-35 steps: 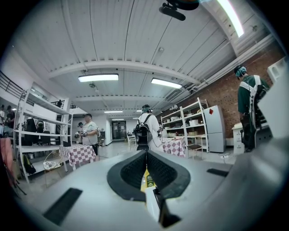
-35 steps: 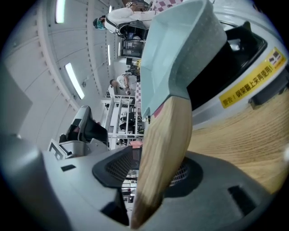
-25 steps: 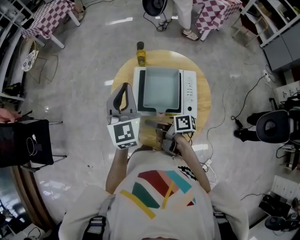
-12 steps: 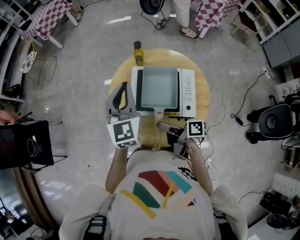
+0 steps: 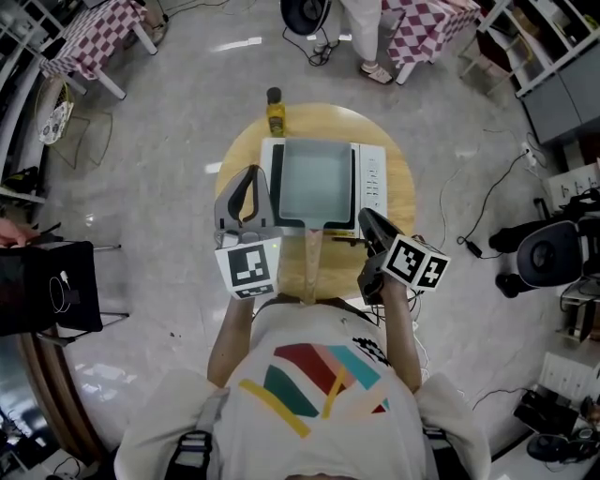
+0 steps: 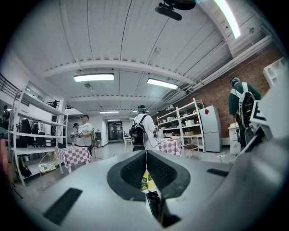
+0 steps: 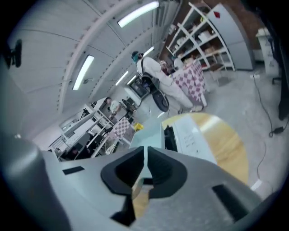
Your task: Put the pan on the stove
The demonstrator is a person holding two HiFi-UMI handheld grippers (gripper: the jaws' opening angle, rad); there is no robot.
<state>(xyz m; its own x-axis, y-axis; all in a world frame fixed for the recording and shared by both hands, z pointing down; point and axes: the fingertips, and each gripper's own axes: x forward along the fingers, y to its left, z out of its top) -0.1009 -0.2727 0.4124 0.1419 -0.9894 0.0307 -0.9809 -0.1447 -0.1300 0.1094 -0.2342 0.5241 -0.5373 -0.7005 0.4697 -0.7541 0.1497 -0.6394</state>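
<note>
**Pan seated on stove; both grippers empty**

Nearest me, lower centre of the head view, my left gripper (image 5: pixel 247 178) stands just left of the pan handle (image 5: pixel 311 264), clear of it. In its own view its jaws are closed tip to tip with nothing gripped; only a sliver of the bottle (image 6: pixel 143 182) shows through the gap behind them.

My right gripper (image 5: pixel 367 217) is at centre right, to the right of the handle and apart from it, over the near right corner of the stove (image 5: pixel 375 178). Its jaws are closing and stand nearly together. Nothing is between them, and its own view shows only a thin slit at the tips (image 7: pixel 145 151).

The pan (image 5: pixel 317 180), square and grey, sits flat on the stove at frame centre. Its wooden handle points back toward me across the near edge of the table (image 5: pixel 405 202). The stove's control strip lies along the pan's right side.

The round wooden table carries the stove. At its far edge, upper centre, a yellow bottle (image 5: pixel 276 111) stands upright just beyond the stove.

Farther off, at the top edge, are checked tablecloths (image 5: pixel 427 28) and a person's feet (image 5: pixel 377 67).
</note>
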